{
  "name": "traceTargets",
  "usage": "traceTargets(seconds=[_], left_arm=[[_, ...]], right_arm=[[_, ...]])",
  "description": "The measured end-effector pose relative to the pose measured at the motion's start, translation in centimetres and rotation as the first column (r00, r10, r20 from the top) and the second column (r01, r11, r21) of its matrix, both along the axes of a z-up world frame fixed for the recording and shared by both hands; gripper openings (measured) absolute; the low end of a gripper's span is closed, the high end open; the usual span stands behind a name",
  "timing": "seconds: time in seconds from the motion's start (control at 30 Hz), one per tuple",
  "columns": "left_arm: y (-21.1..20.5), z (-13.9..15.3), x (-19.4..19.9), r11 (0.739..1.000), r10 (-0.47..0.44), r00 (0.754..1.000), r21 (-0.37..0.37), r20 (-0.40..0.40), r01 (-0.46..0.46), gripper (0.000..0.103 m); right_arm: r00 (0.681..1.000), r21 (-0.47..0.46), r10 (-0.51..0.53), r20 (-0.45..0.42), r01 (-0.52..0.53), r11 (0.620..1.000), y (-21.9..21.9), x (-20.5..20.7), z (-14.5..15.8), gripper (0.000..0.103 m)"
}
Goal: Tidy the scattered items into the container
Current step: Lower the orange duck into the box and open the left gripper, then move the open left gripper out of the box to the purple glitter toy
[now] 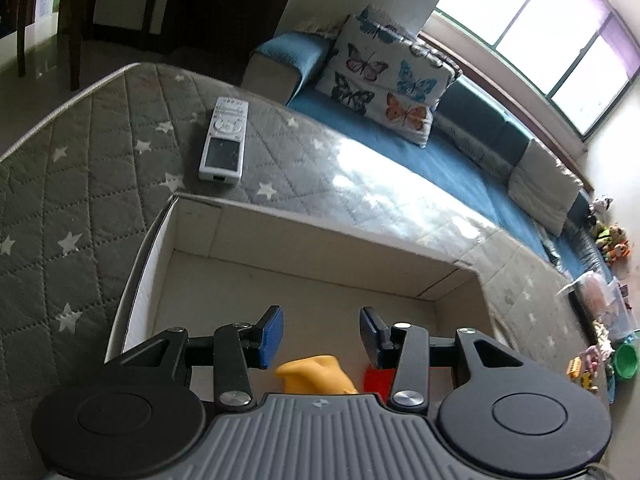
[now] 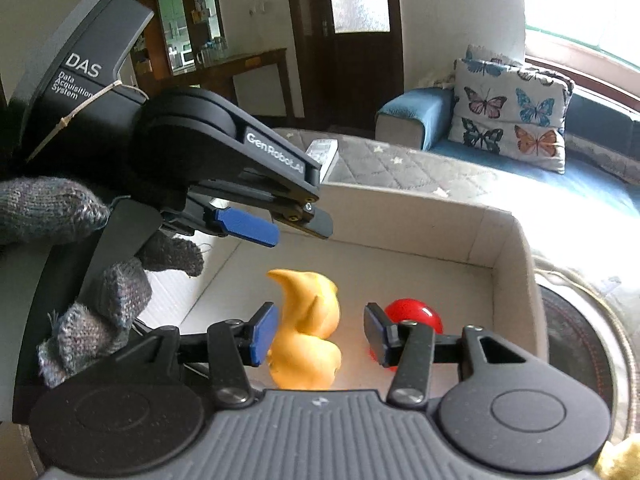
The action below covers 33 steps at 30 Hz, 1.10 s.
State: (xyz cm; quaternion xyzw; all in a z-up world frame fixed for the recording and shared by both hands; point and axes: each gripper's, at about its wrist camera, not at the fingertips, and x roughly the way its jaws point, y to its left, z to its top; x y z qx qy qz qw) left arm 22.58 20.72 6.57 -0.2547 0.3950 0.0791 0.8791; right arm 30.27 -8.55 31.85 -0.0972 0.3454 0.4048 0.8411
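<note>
An open cardboard box (image 1: 320, 240) (image 2: 420, 224) sits on a grey star-quilted mat (image 1: 80, 200). Inside it lie a yellow duck-shaped toy (image 2: 308, 320) (image 1: 316, 374) and a red ball (image 2: 416, 312) (image 1: 378, 380). My right gripper (image 2: 320, 334) is open low in the box, straddling the yellow toy; its right pad stands apart from the toy. My left gripper (image 1: 322, 332) (image 2: 302, 234) hangs open above the box, held by a gloved hand (image 2: 52, 208), with nothing between its fingers. A white remote control (image 1: 224, 140) (image 2: 324, 152) lies on the mat beyond the box.
A blue sofa (image 1: 420, 152) with a butterfly pillow (image 1: 384, 80) runs behind the mat. Small toys (image 1: 612, 240) and a green bowl (image 1: 626, 360) lie at the far right. A dark round object (image 2: 580, 340) sits right of the box. Dark wooden furniture (image 2: 240, 72) stands behind.
</note>
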Motion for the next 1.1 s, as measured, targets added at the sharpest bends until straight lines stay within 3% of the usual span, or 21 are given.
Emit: traceTargets(seconds=[0.47,0.77,0.87,1.1], left_arm=[[-4.9,3.7,-5.0,0.995,-0.097,0.992,0.031,0.084,0.094,0.045],[-9.7,2.8,-8.2,0.984,-0.178,0.982,0.027,0.068,0.177,0.045],[-11.0,2.2,-9.0,0.981,-0.195,0.979,0.016,0.059,0.195,0.045],[-14.1,1.1,-10.6,0.97,-0.244,0.969,0.014,0.038,0.244,0.045]], right_arm=[[0.994,0.034,-0.055,0.091,0.053,0.998,-6.5,-4.8,3.1,0.056],[0.986,0.022,-0.113,0.124,0.111,0.994,-11.0,-8.2,2.9,0.063],[0.982,0.022,-0.132,0.133,0.13,0.991,-12.2,-9.2,2.7,0.07],[0.97,0.038,-0.194,0.147,0.19,0.981,-15.2,-11.8,2.2,0.077]])
